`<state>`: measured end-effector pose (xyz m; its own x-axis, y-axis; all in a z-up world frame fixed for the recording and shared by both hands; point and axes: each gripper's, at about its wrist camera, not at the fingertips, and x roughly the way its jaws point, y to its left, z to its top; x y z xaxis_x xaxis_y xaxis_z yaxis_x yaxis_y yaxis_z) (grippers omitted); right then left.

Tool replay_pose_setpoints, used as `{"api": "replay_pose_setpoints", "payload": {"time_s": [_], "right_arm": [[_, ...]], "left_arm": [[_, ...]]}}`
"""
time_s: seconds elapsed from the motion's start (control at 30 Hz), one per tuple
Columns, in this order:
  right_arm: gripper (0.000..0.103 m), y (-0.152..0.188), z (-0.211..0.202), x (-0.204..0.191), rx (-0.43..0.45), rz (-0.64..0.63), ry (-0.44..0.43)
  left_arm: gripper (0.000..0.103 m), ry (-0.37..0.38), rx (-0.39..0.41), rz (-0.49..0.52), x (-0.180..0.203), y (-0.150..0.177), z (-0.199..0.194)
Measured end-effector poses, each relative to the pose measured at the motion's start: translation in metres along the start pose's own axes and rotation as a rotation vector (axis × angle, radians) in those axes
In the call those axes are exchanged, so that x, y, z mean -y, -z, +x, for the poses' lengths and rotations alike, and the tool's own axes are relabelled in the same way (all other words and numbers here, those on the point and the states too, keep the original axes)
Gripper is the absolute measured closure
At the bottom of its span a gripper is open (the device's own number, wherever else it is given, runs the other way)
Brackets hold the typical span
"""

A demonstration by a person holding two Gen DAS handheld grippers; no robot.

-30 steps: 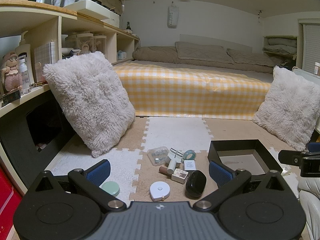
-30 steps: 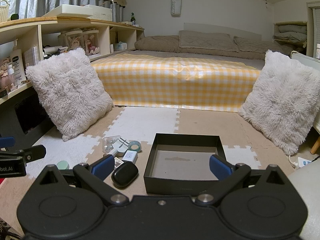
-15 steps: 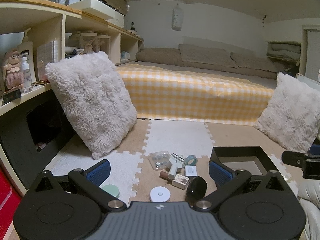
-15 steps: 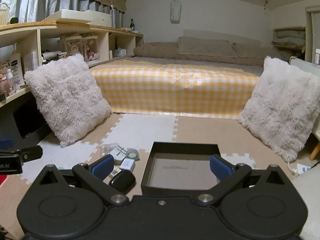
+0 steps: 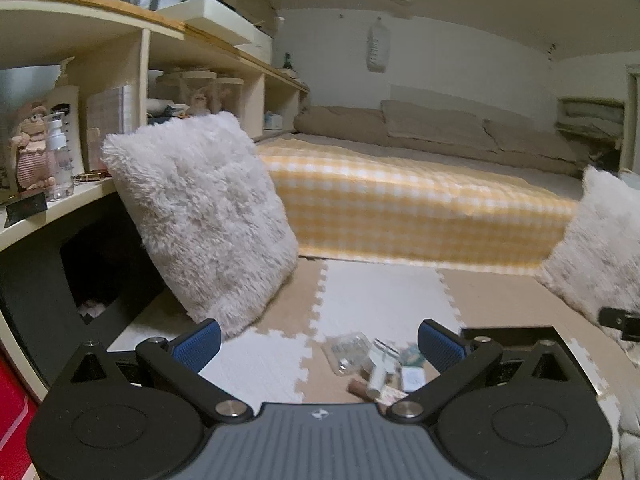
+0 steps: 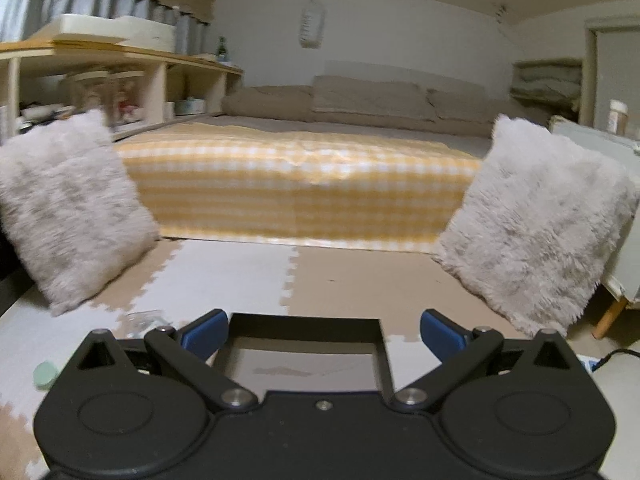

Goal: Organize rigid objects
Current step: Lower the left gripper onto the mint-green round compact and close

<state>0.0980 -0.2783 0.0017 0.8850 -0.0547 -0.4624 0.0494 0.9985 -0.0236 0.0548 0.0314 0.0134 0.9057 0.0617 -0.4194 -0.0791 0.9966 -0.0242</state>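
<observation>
Small rigid items lie in a cluster on the foam mat in the left wrist view: a clear plastic case, a white tube, a tape roll and a small white box. A black open box sits on the mat; its rim also shows in the left wrist view. My left gripper is open and empty above the cluster. My right gripper is open and empty, over the black box. A mint round lid lies at far left in the right wrist view.
A fluffy white pillow leans on the shelf unit at left. Another pillow stands at right. The yellow checked bed fills the back. A cable lies at far right.
Both views have tilted upward. The floor items and the black box have slid lower in frame, with the nearer items now hidden behind the gripper bodies. Both grippers stay open.
</observation>
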Motion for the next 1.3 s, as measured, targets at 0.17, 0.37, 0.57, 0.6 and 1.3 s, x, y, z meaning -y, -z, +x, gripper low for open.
{"api": "replay_pose_setpoints", "payload": {"time_s": [0.17, 0.37, 0.57, 0.6, 1.3], "right_arm": [[0.0, 0.001, 0.032, 0.02, -0.049, 0.019, 0.064], [0.0, 0.014, 0.08, 0.054, -0.17, 0.08, 0.125], [0.015, 0.03, 0.11, 0.07, -0.318, 0.094, 0.104], [0.017, 0.032, 0.114, 0.071, -0.339, 0.102, 0.086], [0.1, 0.042, 0.15, 0.064, -0.542, 0.061, 0.002]], "left_arm": [[0.0, -0.042, 0.035, 0.021, -0.013, -0.005, 0.016], [0.0, -0.065, -0.012, 0.057, -0.033, -0.01, 0.041], [0.0, -0.088, -0.119, 0.018, -0.054, -0.006, 0.071], [0.0, -0.093, -0.141, 0.017, -0.057, -0.004, 0.077], [0.015, -0.043, -0.498, -0.056, -0.101, 0.047, 0.165]]}}
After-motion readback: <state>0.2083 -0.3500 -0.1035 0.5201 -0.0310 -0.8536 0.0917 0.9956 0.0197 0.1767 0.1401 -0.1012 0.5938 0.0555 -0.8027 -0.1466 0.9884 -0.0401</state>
